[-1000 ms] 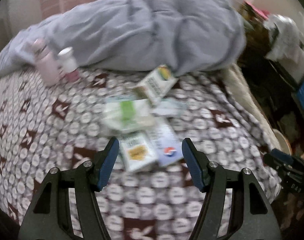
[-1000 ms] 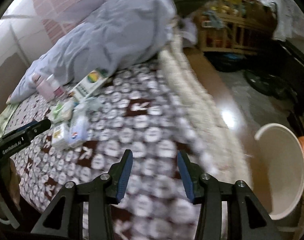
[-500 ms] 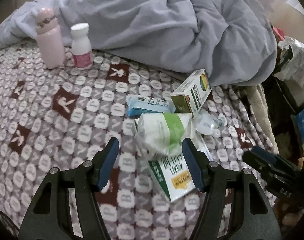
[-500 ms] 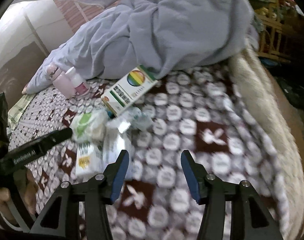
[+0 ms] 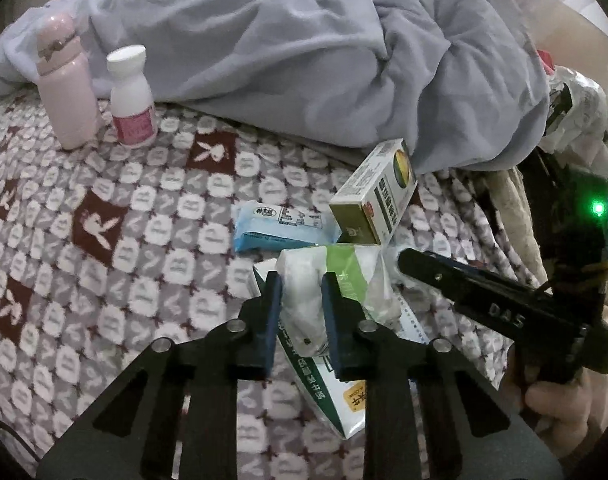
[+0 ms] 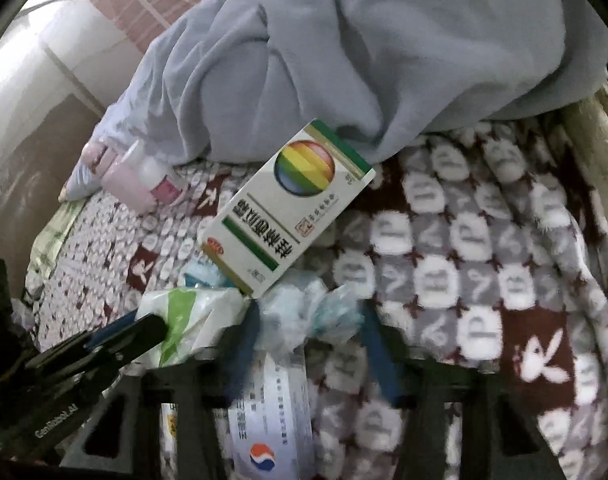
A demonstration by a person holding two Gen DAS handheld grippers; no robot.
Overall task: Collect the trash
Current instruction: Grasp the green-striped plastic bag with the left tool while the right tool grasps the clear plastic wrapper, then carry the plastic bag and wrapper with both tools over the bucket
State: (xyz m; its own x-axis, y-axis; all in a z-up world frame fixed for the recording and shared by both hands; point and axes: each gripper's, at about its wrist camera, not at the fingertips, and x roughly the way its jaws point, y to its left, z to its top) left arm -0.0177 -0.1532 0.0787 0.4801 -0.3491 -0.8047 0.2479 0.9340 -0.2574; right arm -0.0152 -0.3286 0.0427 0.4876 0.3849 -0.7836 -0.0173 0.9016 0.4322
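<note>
Trash lies in a heap on the patterned blanket (image 5: 103, 220). My left gripper (image 5: 301, 304) has its jaws closing, and the pads press on a crumpled white-and-green packet (image 5: 340, 264); the same packet (image 6: 191, 312) shows in the right wrist view. My right gripper (image 6: 310, 344) is blurred and its jaws are closing. A crumpled clear-blue wrapper (image 6: 312, 312) sits between them with no firm pinch visible. A box with a rainbow ball (image 6: 287, 204) leans just beyond. A blue tissue pack (image 5: 279, 228) and a green-edged carton (image 5: 336, 392) lie underneath.
A pink flask (image 5: 65, 88) and a white bottle with a pink label (image 5: 129, 100) stand at the far left. A grey-blue duvet (image 5: 304, 40) is bunched behind the heap. A printed slip with a red-blue logo (image 6: 267, 432) lies near me. A hand (image 5: 552, 404) holds the right gripper.
The left jaws have gone from wide open to closed on the white-and-green packet. The right gripper swung in from the bed's edge to the heap and now reaches beside the left one.
</note>
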